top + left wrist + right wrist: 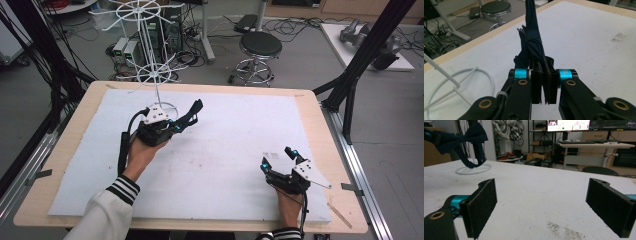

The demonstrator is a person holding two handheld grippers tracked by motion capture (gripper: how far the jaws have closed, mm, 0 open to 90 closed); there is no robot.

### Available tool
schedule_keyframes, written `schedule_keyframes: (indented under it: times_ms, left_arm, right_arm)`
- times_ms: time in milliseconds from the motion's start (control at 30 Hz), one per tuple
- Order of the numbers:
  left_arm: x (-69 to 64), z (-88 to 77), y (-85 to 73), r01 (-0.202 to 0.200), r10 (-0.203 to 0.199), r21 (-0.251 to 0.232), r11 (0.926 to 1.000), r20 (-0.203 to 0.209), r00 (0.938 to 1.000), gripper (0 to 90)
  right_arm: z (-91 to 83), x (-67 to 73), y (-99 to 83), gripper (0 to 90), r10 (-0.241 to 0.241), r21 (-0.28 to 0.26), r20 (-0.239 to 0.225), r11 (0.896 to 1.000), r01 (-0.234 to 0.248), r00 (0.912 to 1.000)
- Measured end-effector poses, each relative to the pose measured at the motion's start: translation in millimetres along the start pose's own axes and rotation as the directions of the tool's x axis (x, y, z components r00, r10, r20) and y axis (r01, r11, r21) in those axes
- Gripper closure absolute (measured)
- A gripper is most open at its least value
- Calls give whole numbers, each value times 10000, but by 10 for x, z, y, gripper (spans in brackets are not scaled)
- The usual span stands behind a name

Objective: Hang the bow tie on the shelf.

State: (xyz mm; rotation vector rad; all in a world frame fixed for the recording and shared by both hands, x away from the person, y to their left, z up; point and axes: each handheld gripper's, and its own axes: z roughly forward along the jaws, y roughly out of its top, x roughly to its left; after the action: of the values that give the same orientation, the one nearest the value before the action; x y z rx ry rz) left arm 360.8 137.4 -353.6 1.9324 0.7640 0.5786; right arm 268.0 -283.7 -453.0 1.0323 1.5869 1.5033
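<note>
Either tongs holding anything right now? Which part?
The left tongs are shut on a dark blue bow tie, pinching one wing end. The right tongs are open, holding nothing.

The left claw (176,123) is raised above the desk (300,102) at its far left, held from below by the left hand (140,152), whose striped-cuffed forearm reaches up from the bottom edge; its jaws are pressed together on a dark bow tie (532,42) that sticks out past the tips. The right claw (279,159) sits low over the desk's near right part, gripped by the right hand (288,202). Its jaws stand wide apart with nothing between their pads (482,205).
</note>
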Motion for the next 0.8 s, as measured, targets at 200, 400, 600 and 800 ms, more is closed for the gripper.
schedule_keyframes:
  times_ms: [200,400,600,800]
  left_arm:
    - [76,-113,48,130,-128,-151,9998,151,9998,858]
    - [124,-183,75,126,-121,-254,9996,207,9997,859]
    - [148,-250,110,178,-167,-437,9989,242,9996,859]
    - [171,-341,162,92,-78,-595,9982,236,9997,859]
  right_arm:
    - [0,0,0,91,8,-5,-4,10000,-8,10000]
    - [0,1,0,91,8,-2,1,10000,-8,10000]
    - [0,3,0,91,10,0,17,10000,-10,10000]
    - [0,5,0,91,34,13,16,10000,-34,10000]
